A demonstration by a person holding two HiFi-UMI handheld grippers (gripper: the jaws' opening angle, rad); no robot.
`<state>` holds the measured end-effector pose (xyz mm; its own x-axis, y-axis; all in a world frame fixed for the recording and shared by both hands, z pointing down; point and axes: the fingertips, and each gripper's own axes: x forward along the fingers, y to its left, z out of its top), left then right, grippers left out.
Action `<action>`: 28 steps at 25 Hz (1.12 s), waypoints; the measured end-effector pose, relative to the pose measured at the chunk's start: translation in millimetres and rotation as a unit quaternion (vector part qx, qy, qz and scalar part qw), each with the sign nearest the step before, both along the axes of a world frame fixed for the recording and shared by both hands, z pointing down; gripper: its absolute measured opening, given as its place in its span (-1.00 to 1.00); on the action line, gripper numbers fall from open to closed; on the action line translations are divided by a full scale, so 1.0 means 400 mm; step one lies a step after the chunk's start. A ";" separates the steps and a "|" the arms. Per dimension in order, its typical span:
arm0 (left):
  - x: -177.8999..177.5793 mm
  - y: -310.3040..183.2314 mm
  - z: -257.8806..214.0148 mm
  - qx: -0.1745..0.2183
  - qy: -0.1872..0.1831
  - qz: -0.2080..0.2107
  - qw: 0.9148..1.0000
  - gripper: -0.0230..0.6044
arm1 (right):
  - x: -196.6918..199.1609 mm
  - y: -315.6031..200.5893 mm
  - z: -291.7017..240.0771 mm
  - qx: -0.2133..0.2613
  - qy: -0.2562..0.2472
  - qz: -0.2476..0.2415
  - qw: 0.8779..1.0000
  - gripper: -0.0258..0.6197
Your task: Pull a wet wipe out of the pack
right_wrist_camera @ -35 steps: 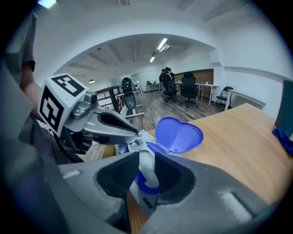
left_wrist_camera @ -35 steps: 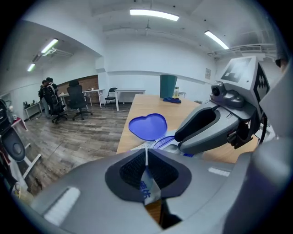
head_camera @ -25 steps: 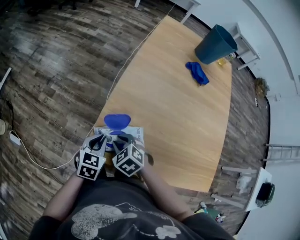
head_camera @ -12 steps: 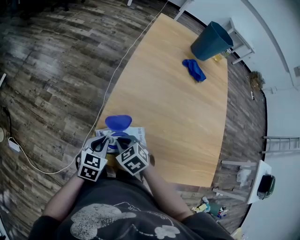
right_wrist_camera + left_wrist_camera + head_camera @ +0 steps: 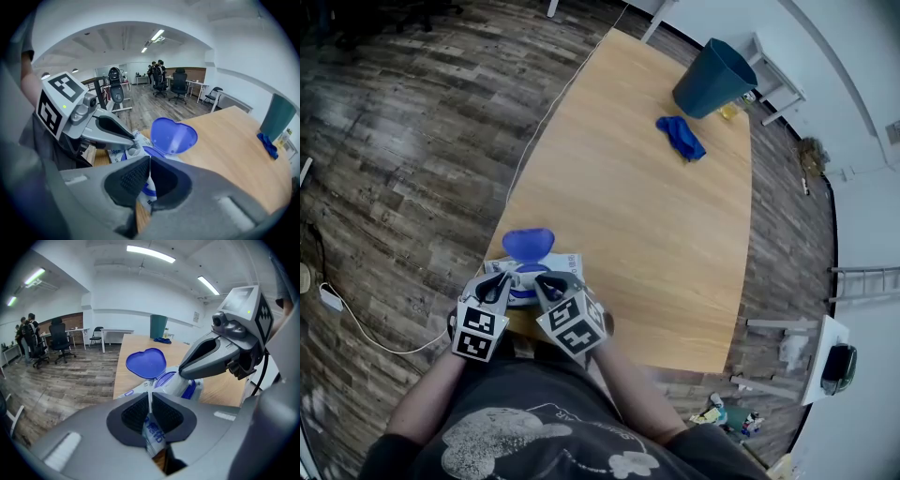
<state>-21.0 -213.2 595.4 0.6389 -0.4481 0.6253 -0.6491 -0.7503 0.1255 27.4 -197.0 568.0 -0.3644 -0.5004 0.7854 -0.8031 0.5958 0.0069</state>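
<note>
The white wet wipe pack point(image 5: 568, 265) lies at the near left corner of the wooden table point(image 5: 656, 216), its blue heart-shaped lid point(image 5: 528, 244) flipped open. My left gripper point(image 5: 501, 279) is shut on the pack's printed edge point(image 5: 152, 433), which shows between its jaws. My right gripper point(image 5: 543, 279) hangs over the pack's opening, jaws shut on a white wet wipe point(image 5: 151, 181). In the left gripper view that wipe point(image 5: 174, 386) stretches from the right gripper's tip point(image 5: 183, 375) down to the opening. The lid point(image 5: 173, 135) stands just beyond the right jaws.
A dark teal bin point(image 5: 712, 77) and a crumpled blue cloth point(image 5: 680, 137) sit at the table's far end. A white cable point(image 5: 356, 323) trails over the wood floor at the left. Office chairs and people are far back in the room.
My right gripper has closed and risen a little over the pack's opening. The left gripper has stayed put on the pack.
</note>
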 end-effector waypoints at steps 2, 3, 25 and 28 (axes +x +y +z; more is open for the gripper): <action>-0.003 -0.003 0.001 0.001 -0.004 -0.007 1.000 -0.78 | 0.008 0.000 -0.026 0.014 -0.011 0.002 1.000 -0.92; -0.005 -0.004 0.001 0.001 -0.006 -0.011 1.000 -0.78 | 0.013 0.000 -0.040 0.021 -0.016 0.003 1.000 -0.92; 0.011 0.039 -0.117 0.031 0.020 -0.170 0.985 -0.72 | 0.313 0.017 -0.156 0.130 -0.116 0.044 0.984 -0.92; 0.032 0.070 -0.137 0.032 0.040 -0.171 0.984 -0.67 | 0.314 0.018 -0.159 0.135 -0.122 0.053 0.982 -0.92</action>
<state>-8.2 -185.1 540.4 0.4896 -0.6827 0.5424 -0.8553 -0.4971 0.1464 152.9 -189.7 504.2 -0.4601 -0.7233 0.5149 -0.8577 0.5119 -0.0474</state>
